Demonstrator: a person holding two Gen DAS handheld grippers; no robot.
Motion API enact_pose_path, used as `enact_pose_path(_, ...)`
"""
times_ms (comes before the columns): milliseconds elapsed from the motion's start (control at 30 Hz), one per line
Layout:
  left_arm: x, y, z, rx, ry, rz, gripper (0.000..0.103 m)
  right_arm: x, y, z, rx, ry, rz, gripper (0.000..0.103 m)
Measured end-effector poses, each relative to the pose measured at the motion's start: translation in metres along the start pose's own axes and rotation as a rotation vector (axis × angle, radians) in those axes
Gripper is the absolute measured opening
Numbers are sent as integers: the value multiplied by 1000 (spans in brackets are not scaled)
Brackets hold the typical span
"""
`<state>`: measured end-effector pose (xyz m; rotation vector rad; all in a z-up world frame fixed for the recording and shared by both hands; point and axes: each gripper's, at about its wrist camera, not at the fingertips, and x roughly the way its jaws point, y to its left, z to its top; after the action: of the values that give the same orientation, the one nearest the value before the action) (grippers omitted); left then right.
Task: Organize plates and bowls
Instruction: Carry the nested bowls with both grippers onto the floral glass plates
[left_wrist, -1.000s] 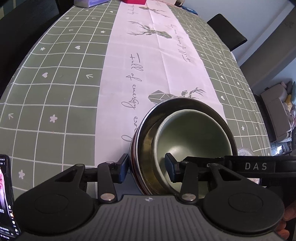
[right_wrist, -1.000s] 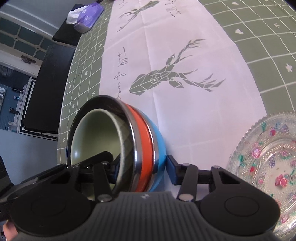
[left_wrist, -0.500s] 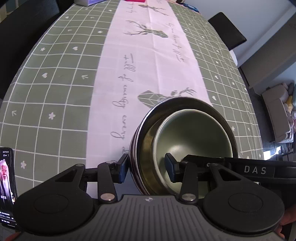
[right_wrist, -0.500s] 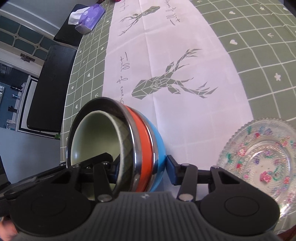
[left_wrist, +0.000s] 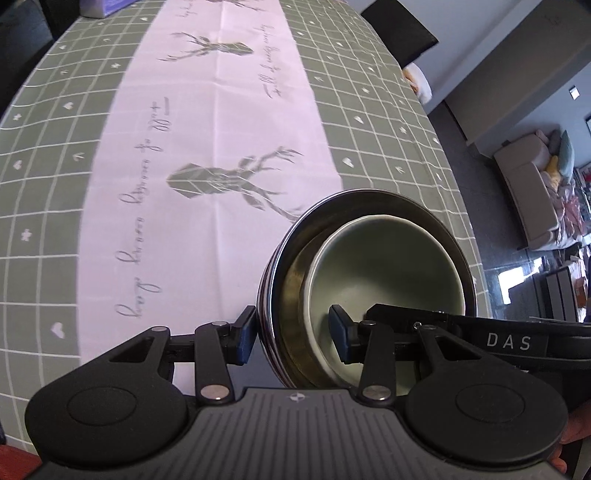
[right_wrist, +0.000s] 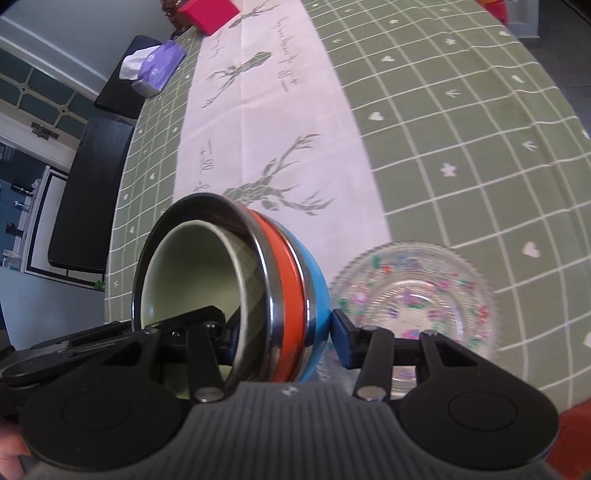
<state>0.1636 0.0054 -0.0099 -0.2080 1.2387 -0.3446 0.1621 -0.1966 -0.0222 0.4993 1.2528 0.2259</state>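
A stack of nested bowls hangs tilted above the green checked tablecloth (left_wrist: 55, 155): a pale green ceramic bowl (left_wrist: 384, 273) sits inside steel bowls (left_wrist: 291, 266). Their outsides are orange (right_wrist: 290, 280) and blue (right_wrist: 314, 284). My left gripper (left_wrist: 291, 334) is shut on the stack's near-left wall, one pad outside, one inside the green bowl. My right gripper (right_wrist: 286, 338) is shut on the opposite wall, its right pad against the blue bowl. A clear glass plate (right_wrist: 413, 295) with a flower pattern lies on the table just right of the stack.
A white runner with deer prints (left_wrist: 218, 147) runs down the table's middle. A purple tissue pack (right_wrist: 155, 68) and a red box (right_wrist: 210, 13) stand at the far end. A black bench (right_wrist: 88, 192) lines the left side, and a dark chair (left_wrist: 399, 33) the right.
Both grippers have risen and carried the bowl stack across the table. The glass plate now lies closer beside the stack. The phone has left the left wrist view.
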Motion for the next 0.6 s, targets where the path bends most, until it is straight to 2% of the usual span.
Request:
enact_pose_path(267, 20, -38, -8, 33, 39, -14, 47, -17, -40, -6, 30, -13, -24, 46)
enact_pose_path(600, 43, -61, -18, 41, 81, -3, 47, -18, -75, -8, 37, -2, -36, 45)
